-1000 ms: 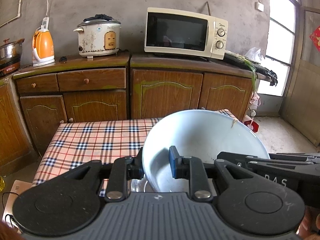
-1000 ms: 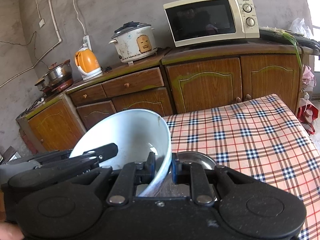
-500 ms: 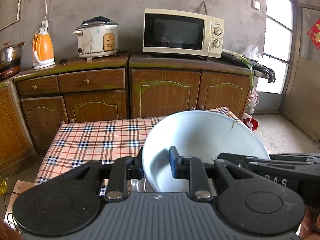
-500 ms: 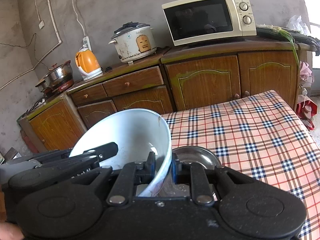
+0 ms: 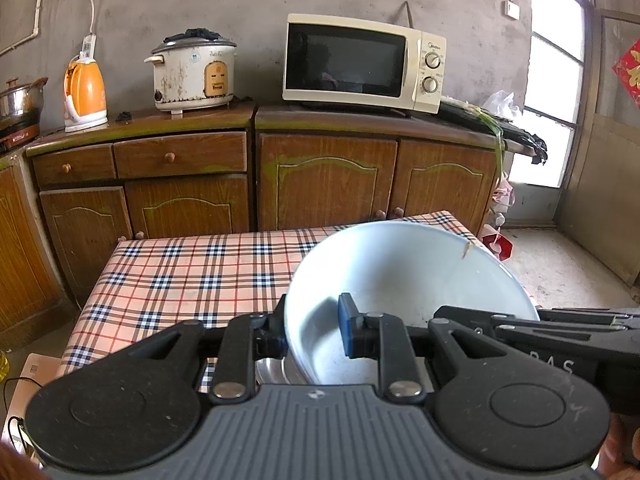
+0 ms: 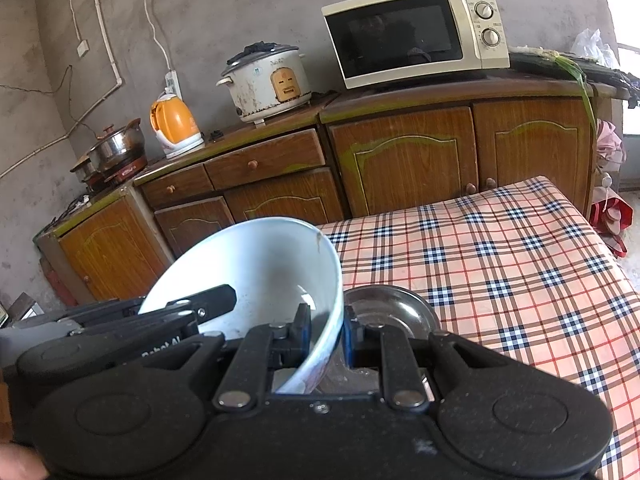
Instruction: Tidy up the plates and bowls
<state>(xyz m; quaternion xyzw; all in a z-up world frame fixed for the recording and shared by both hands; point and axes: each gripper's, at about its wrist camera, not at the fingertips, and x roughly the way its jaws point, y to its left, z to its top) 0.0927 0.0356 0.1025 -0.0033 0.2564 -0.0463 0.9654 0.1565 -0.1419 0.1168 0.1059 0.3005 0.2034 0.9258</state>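
Observation:
A big white bowl [image 5: 404, 280] is gripped by its rim from both sides. My left gripper [image 5: 312, 330] is shut on the rim's left part, one blue pad inside the bowl. My right gripper [image 6: 326, 334] is shut on the opposite part of the white bowl [image 6: 260, 264], and it also shows at the right in the left wrist view as the right gripper [image 5: 560, 328]. The left gripper [image 6: 180, 312] reaches in from the left. A steel dish [image 6: 392, 308] lies on the checked table [image 6: 500, 264] just under the bowl; only a sliver of the steel dish [image 5: 276, 368] shows beneath my left fingers.
Wooden cabinets [image 5: 328, 176] run behind the table and carry a microwave [image 5: 360, 64], a rice cooker [image 5: 192, 72] and an orange kettle [image 5: 84, 96]. A pot [image 6: 116, 144] stands at the far left. The checked cloth stretches out beyond the dish.

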